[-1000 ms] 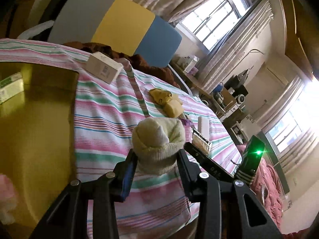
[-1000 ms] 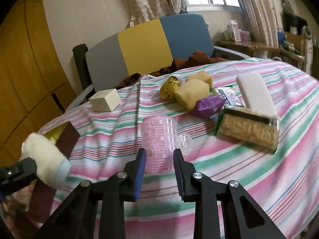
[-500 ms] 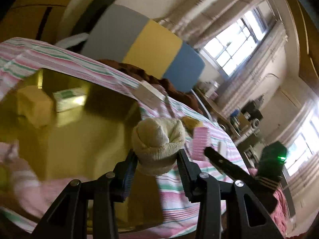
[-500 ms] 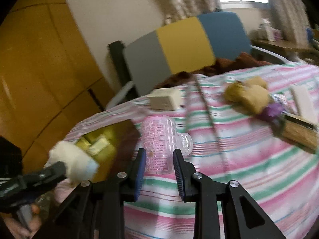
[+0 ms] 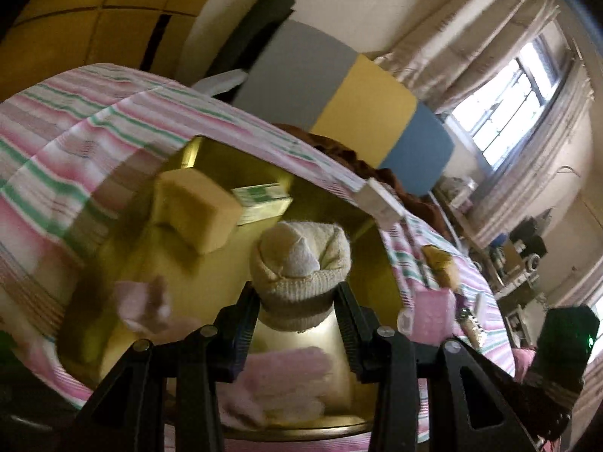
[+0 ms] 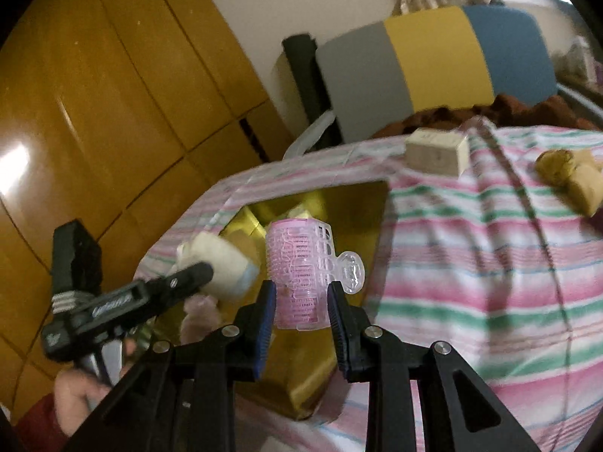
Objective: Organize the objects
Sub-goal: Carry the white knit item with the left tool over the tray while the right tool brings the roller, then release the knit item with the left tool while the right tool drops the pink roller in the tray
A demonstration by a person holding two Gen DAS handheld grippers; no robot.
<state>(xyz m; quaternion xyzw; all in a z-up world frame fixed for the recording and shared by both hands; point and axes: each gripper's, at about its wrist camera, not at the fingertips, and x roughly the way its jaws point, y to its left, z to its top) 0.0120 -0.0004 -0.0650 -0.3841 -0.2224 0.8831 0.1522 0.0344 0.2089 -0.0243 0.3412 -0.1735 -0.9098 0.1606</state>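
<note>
Through the left wrist camera I see my left hand-held gripper (image 5: pixel 299 303) clamped on a rolled cream sock (image 5: pixel 301 267), one finger pressing each side of its ribbed cuff. The sock hangs over a gold-coloured box (image 5: pixel 331 342) that sits open in the striped pink-and-green cloth (image 5: pixel 75 158). Ahead of the fingers and to the left, inside the box, lies a tan sponge block (image 5: pixel 196 213), and just past it a small green-and-white carton (image 5: pixel 264 199). Pink fluffy fabric (image 5: pixel 279 380) lies in the box below the jaws, blurred. Off to the right, beyond the box rim, a white carton (image 5: pixel 378 201) rests on the cloth, and farther right I catch my other tool carrying something pink.

Through the right wrist camera my right hand-held gripper (image 6: pixel 301 310) is narrowed on a pink hair roller (image 6: pixel 299 271), held upright with its clear clip (image 6: pixel 350 271) sticking out to the right. The roller is poised just above the near edge of the gold box. To the left of my fingers the left tool comes in with the sock at its tip, over the same box; a hand (image 6: pixel 81 390) in a red sleeve grips its handle at the lower left. Ahead and to the right, well apart from the roller, the white carton (image 6: pixel 437 152) sits on the striped cloth, and farther right two yellowish sponges (image 6: pixel 573 175) lie together. A grey, yellow and blue chair back (image 6: pixel 433 64) stands beyond.
</note>
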